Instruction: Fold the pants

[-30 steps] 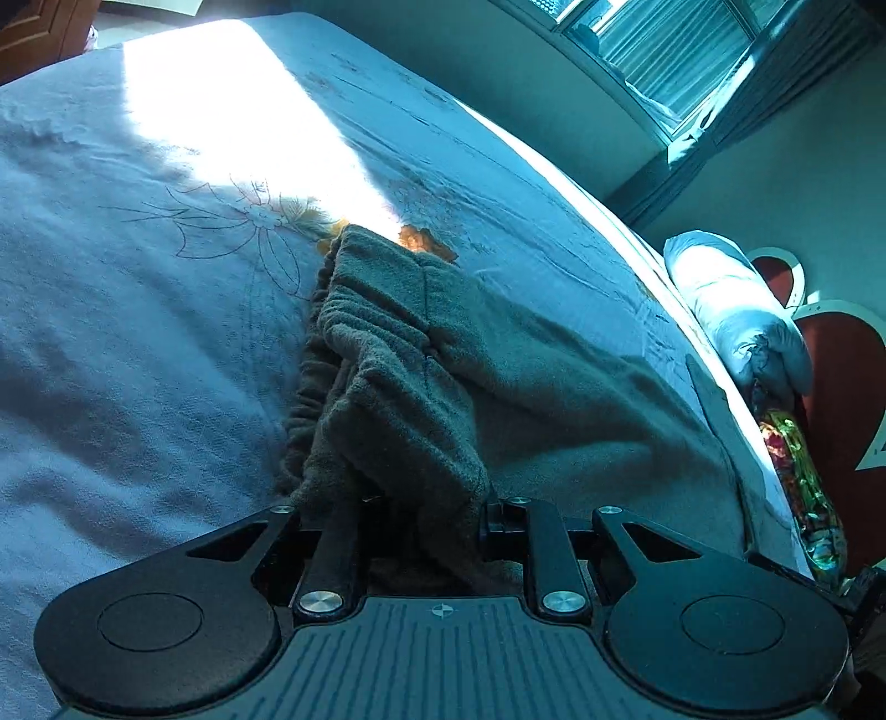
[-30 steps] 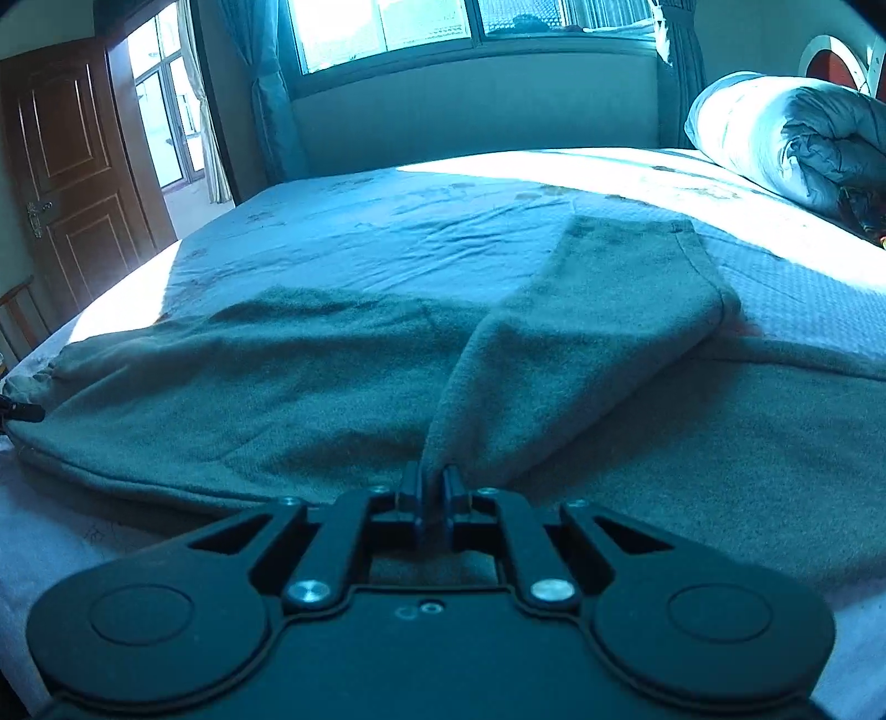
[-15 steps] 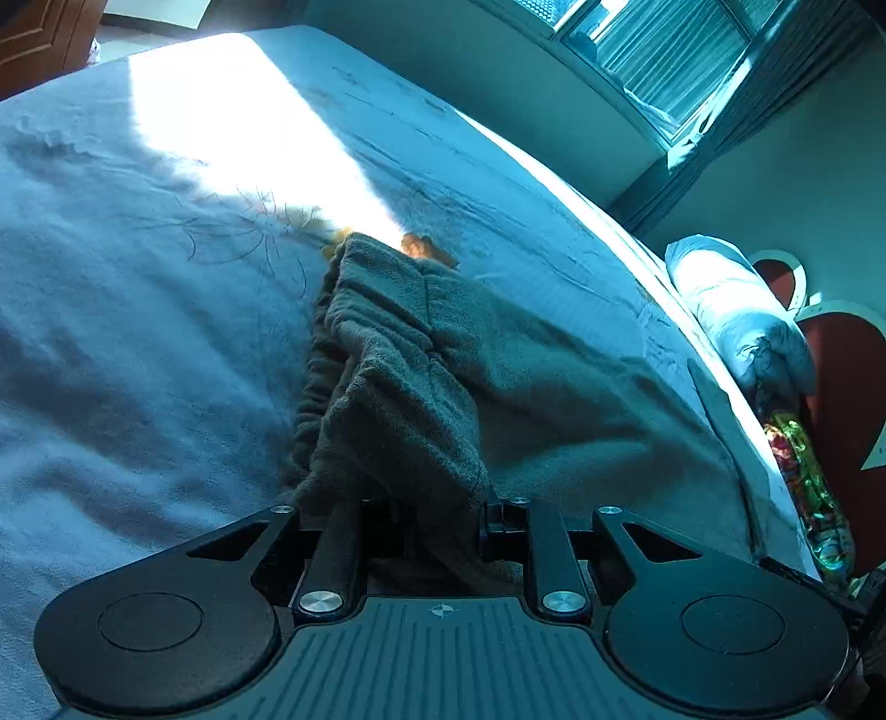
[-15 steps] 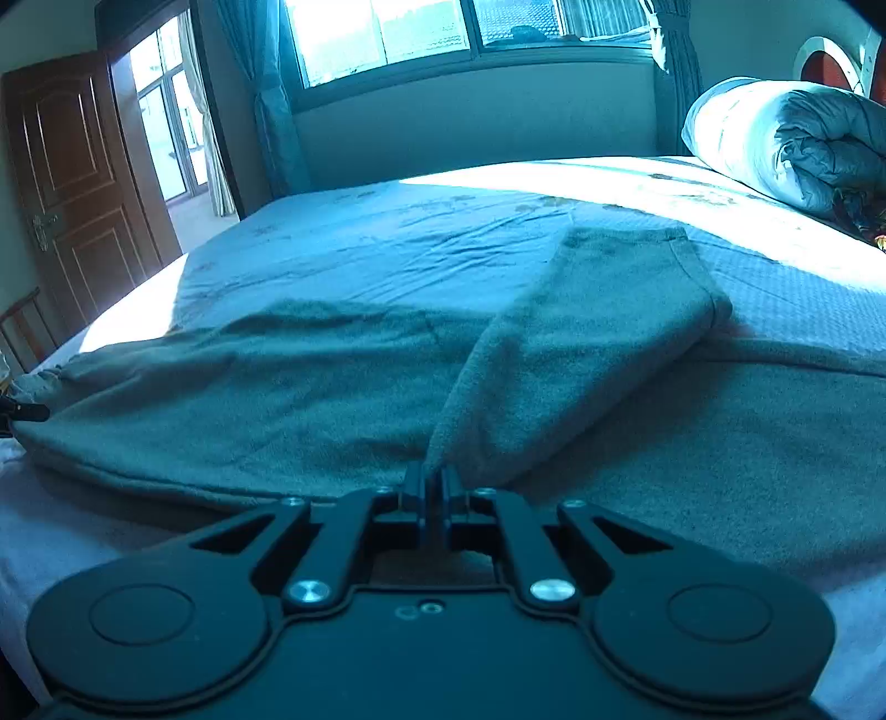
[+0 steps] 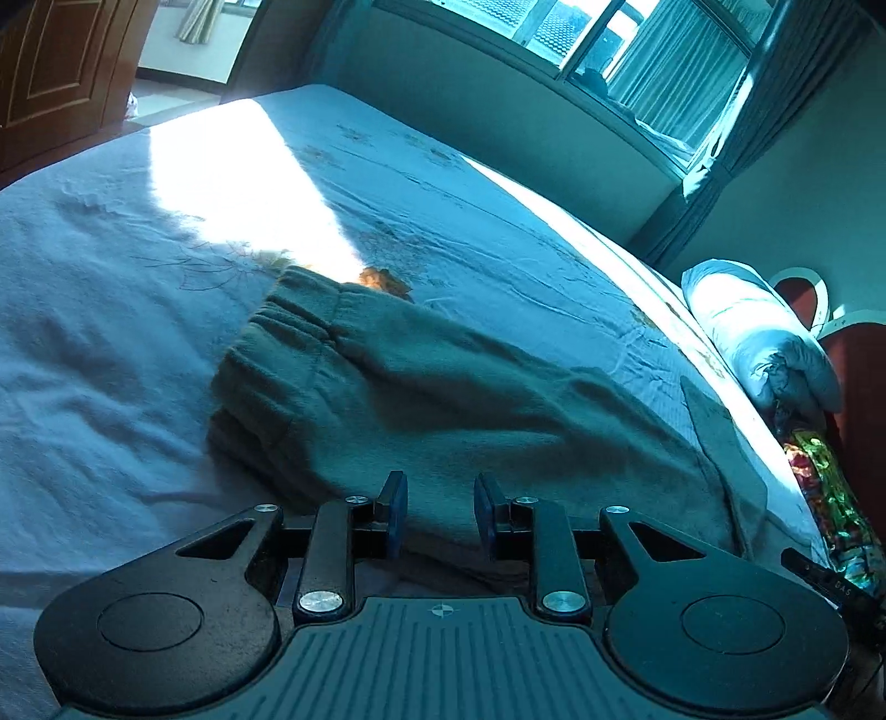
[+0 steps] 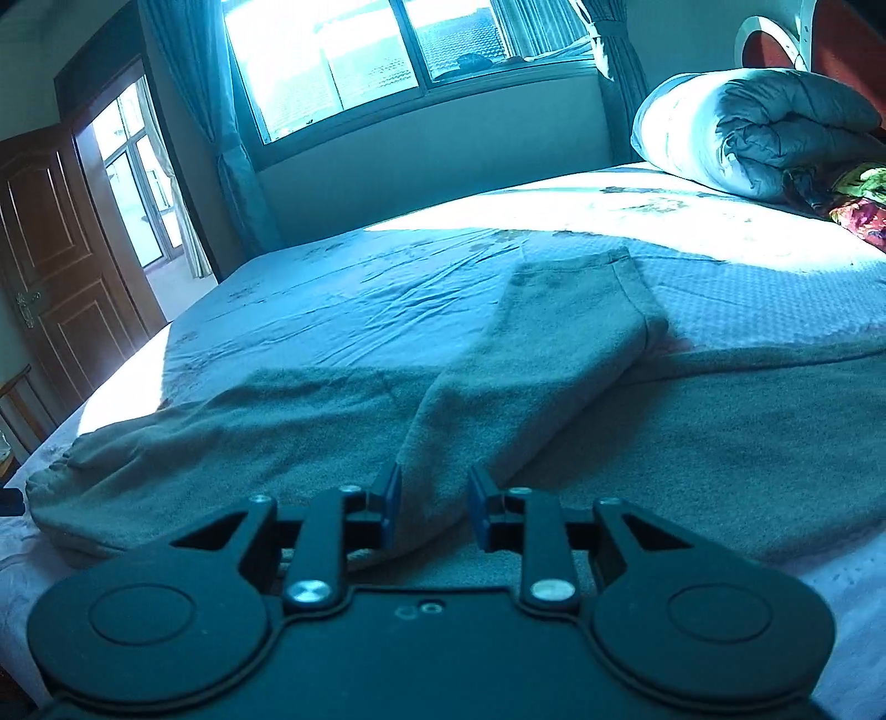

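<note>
Grey-green fleece pants (image 5: pixel 443 399) lie flat on the bed, the elastic waistband (image 5: pixel 288 327) at the far left in the left wrist view. My left gripper (image 5: pixel 440 518) is open just over the near edge of the pants, holding nothing. In the right wrist view the pants (image 6: pixel 277 432) stretch across, with one leg (image 6: pixel 554 354) lying slanted on top toward the far right. My right gripper (image 6: pixel 434 507) is open, its fingers on either side of that leg's near end, not clamping it.
The bed (image 5: pixel 138 277) has a pale blue embroidered sheet with a bright sun patch. A rolled quilt (image 6: pixel 747 133) and colourful fabric (image 5: pixel 830 498) lie at the headboard end. A window (image 6: pixel 360 50) and a wooden door (image 6: pixel 55 266) are beyond the bed.
Both grippers have opened and let go of the pants. The waistband has dropped flat onto the bed, and the leg end lies released between the right fingers.
</note>
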{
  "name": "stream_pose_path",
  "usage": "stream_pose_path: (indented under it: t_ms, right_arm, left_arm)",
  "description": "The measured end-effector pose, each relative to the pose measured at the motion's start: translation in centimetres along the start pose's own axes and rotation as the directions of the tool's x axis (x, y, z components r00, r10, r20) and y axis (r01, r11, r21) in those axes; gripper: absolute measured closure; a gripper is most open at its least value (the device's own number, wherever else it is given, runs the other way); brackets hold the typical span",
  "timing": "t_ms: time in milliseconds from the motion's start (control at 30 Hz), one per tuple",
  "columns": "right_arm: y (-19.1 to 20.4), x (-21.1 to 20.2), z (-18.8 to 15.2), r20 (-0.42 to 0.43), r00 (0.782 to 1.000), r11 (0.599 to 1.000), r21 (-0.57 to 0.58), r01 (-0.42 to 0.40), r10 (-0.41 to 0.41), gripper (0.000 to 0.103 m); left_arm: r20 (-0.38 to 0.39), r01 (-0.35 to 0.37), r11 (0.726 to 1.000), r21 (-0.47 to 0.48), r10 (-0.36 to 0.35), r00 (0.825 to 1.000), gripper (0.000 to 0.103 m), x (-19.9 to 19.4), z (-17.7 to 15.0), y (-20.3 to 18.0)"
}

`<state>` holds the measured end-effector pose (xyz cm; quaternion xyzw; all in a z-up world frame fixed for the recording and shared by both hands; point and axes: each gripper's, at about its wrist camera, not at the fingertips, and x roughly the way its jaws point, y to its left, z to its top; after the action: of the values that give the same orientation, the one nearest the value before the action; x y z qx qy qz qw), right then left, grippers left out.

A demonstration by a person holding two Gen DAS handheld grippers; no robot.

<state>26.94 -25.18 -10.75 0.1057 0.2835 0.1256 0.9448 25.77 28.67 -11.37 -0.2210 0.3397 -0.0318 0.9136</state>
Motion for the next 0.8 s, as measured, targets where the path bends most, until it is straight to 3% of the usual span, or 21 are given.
stream_pose_path:
  t_ms: [67, 167, 300, 467, 533, 633, 800]
  right_arm:
    - [0.5, -0.2, 0.0, -0.003, 1.000, 1.000, -0.016, 0.002, -0.002, 0.084]
    - [0.6, -1.0, -0.1, -0.001, 1.000, 1.000, -0.027, 0.007, -0.007, 0.084]
    - [-0.1, -2.0, -0.3, -0.008, 1.000, 0.999, -0.048, 0.020, -0.020, 0.083]
    - [-0.9, -1.2, 0.0, -0.012, 0.999, 0.999, -0.040, 0.031, -0.032, 0.083]
    - [-0.5, -0.4, 0.7, -0.003, 1.000, 0.998, -0.053, 0.022, -0.022, 0.083]
    - [0.8, 1.8, 2.2, -0.013, 1.000, 0.995, -0.100, 0.022, -0.023, 0.082]
    - [3.2, 7.5, 4.4, -0.072, 0.995, 0.979, -0.197, 0.055, -0.070, 0.081]
  left_arm:
    - [0.008, -0.049, 0.998, 0.048, 0.048, 0.999, 0.077, 1.9, -0.4, -2.6]
    - [-0.040, -0.097, 0.995, 0.036, 0.099, 0.994, 0.077, 5.0, -1.2, -4.8]
    - [-0.077, -0.156, 0.981, 0.116, 0.166, 0.983, 0.078, 5.5, -4.2, -6.2]
    - [-0.036, -0.148, 0.987, 0.063, 0.151, 0.988, 0.078, 3.2, -4.9, -5.7]
    - [0.022, -0.142, 0.987, 0.076, 0.141, 0.990, 0.078, 2.4, -4.5, -6.7]
    - [0.028, -0.093, 0.990, 0.106, 0.090, 0.996, 0.078, 3.4, -4.0, -8.7]
    - [0.001, -0.149, 0.981, 0.125, 0.150, 0.989, 0.077, 6.2, -4.1, -9.9]
